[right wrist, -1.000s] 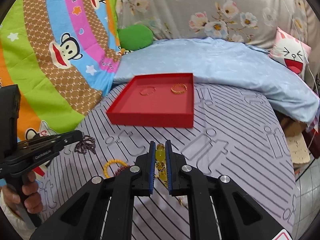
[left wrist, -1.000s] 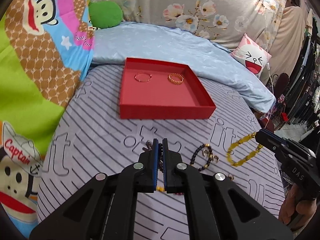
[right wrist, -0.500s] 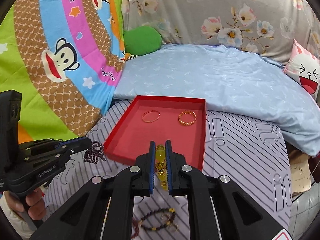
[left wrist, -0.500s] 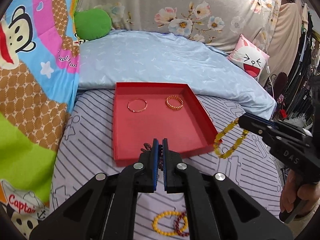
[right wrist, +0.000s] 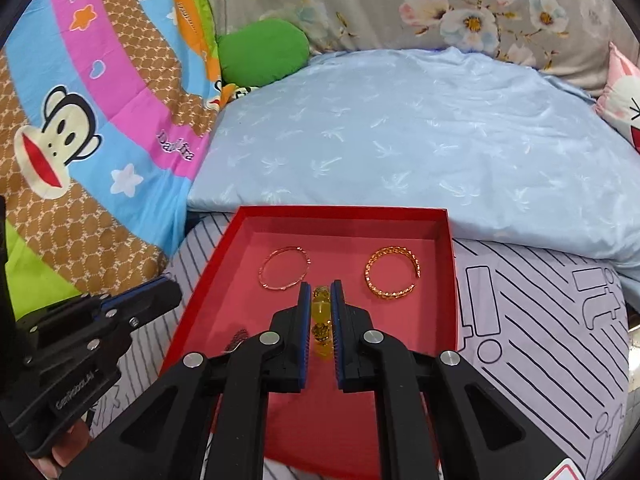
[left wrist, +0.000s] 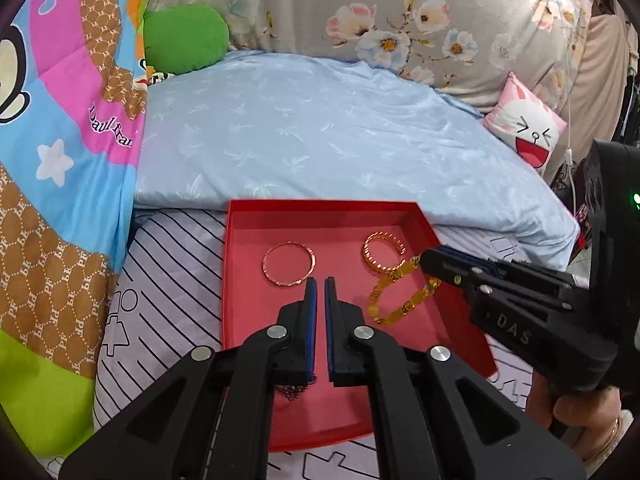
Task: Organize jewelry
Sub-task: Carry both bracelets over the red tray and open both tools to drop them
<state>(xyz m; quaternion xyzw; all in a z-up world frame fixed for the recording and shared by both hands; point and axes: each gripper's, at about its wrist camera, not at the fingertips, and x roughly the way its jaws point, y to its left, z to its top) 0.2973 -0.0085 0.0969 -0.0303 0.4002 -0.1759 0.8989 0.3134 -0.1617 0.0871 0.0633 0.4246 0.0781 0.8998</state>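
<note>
Red tray (left wrist: 448,240) sits on the striped bedsheet (left wrist: 172,264), its far edge against the folded pale blue blanket (left wrist: 320,128). Two pieces lie on the tray floor near the far edge: a thin rose-gold bangle (left wrist: 289,264) toward the far left corner, a gold chain-pattern cuff (left wrist: 382,252) toward the far right corner, well apart from each other.

Right gripper (right wrist: 320,292) is over the middle of the tray, jaws clamped on a yellow bead bracelet (right wrist: 321,320); in the left wrist view the loop hangs from its tip just beside the cuff, low over the tray's right half.

Left gripper (left wrist: 320,286) is over the tray's near left part, jaws pinched almost together on a dark beaded strand (left wrist: 296,390), a tuft of which shows below the fingers. In the right wrist view that strand dangles by the tray's left wall.

Cartoon monkey quilt (right wrist: 80,128) to the left, green cushion (right wrist: 264,50) at the far left, floral fabric (left wrist: 400,20) behind. A hand (left wrist: 580,420) grips the right tool's handle.
</note>
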